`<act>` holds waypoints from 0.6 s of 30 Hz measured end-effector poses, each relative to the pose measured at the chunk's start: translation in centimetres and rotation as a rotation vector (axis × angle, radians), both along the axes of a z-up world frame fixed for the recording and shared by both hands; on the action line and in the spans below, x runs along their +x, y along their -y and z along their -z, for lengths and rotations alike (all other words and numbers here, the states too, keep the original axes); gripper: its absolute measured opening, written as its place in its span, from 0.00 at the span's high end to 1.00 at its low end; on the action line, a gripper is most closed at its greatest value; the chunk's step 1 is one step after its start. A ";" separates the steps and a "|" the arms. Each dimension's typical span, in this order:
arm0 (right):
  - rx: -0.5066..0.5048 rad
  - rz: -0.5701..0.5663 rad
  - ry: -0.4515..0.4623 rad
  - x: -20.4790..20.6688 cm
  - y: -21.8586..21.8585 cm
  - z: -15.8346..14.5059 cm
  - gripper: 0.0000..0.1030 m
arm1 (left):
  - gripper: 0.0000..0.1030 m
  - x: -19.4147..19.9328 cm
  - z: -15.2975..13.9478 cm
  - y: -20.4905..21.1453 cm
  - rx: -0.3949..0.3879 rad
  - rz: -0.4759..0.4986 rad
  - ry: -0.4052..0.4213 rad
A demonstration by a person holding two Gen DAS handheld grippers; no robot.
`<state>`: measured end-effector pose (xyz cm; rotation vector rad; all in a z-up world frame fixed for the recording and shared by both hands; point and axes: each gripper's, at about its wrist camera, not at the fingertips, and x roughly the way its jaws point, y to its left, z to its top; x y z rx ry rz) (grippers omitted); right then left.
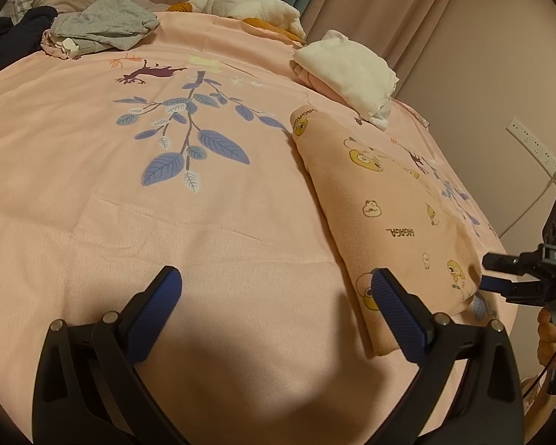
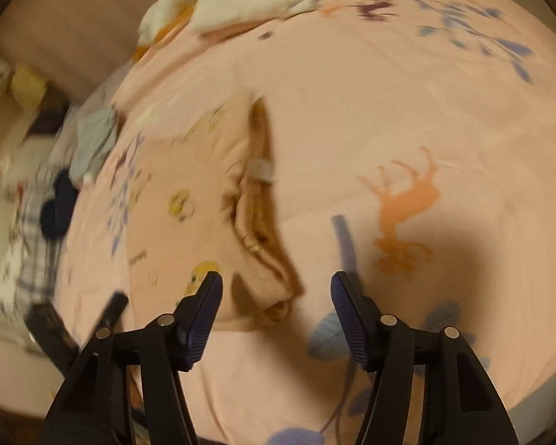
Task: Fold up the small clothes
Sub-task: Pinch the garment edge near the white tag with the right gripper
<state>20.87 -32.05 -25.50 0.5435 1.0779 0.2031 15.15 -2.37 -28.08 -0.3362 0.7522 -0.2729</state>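
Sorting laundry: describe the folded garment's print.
Peach fabric garment with yellow cartoon animals and "GAGAGA" lettering; clearest in left wrist view.

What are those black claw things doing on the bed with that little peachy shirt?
A person is folding small clothes on a pink bedspread, with a gripper in each hand. The peach cartoon-print garment lies folded into a long strip. Both the left gripper and the right gripper are open and holding nothing, hovering by the garment's near end. A white folded piece and a grey piece sit farther back on the bed.
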 end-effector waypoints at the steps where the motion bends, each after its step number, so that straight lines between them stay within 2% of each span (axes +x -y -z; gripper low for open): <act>1: 0.036 -0.017 0.028 0.1 0.0 0.0 0.39 | 0.00 0.0 0.0 0.0 -0.004 0.000 0.001; 3: 0.080 -0.066 0.046 0.4 -0.4 0.3 0.41 | 0.00 0.0 0.0 0.0 -0.009 -0.001 0.003; 4: 0.104 -0.087 0.029 0.8 -0.9 0.8 0.46 | 0.00 0.0 0.0 0.0 -0.008 -0.001 0.003; 6: 0.137 -0.086 0.016 1.2 -1.3 1.6 0.73 | 0.00 0.0 0.0 0.0 -0.006 -0.001 0.003; 8: 0.167 -0.100 0.028 1.2 -1.5 1.8 0.83 | 0.00 0.0 0.0 0.0 -0.007 -0.001 0.004; 12: 0.171 -0.103 0.071 0.0 -1.7 0.3 0.84 | 0.00 0.0 0.0 0.0 -0.006 -0.002 0.003; 15: 0.229 -0.108 0.109 -1.2 -1.0 -0.7 0.84 | 0.00 0.0 0.0 0.0 -0.006 -0.002 0.003; 18: 0.158 -0.112 0.145 -2.1 -1.2 -1.9 0.84 | 0.00 -0.1 -0.1 0.0 -0.004 -0.003 0.004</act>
